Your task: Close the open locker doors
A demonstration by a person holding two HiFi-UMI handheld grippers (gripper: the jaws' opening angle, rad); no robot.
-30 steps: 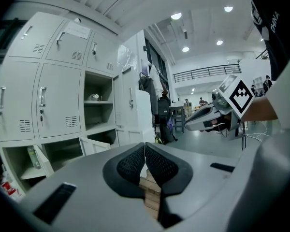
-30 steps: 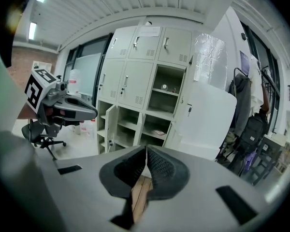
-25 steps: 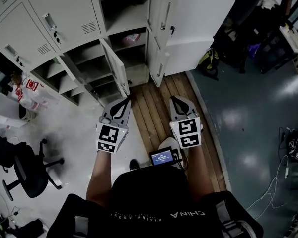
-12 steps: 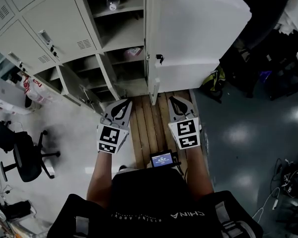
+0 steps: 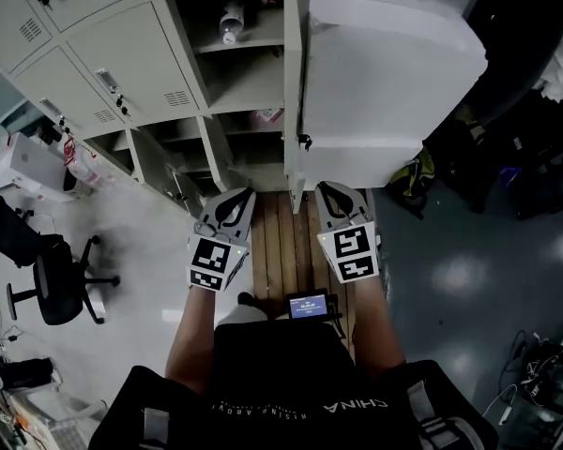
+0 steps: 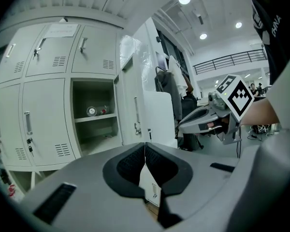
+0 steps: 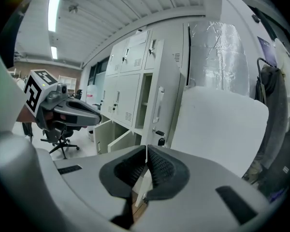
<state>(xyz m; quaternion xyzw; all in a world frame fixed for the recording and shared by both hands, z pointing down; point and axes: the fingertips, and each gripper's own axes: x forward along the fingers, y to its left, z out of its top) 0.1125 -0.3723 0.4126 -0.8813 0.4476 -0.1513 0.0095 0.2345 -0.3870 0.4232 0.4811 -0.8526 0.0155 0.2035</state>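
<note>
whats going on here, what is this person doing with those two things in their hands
A person stands facing a bank of grey lockers with a claw in each hand. The left claw and right claw are both shut, empty and touching nothing. A tall locker door stands open just ahead of them, and lower doors are open too. None is being pushed yet.

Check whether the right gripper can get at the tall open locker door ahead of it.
Probably yes. The right gripper, jaws shut and empty, points toward the tall open door with nothing between them. The big white block close beside the door may cramp it.
</note>
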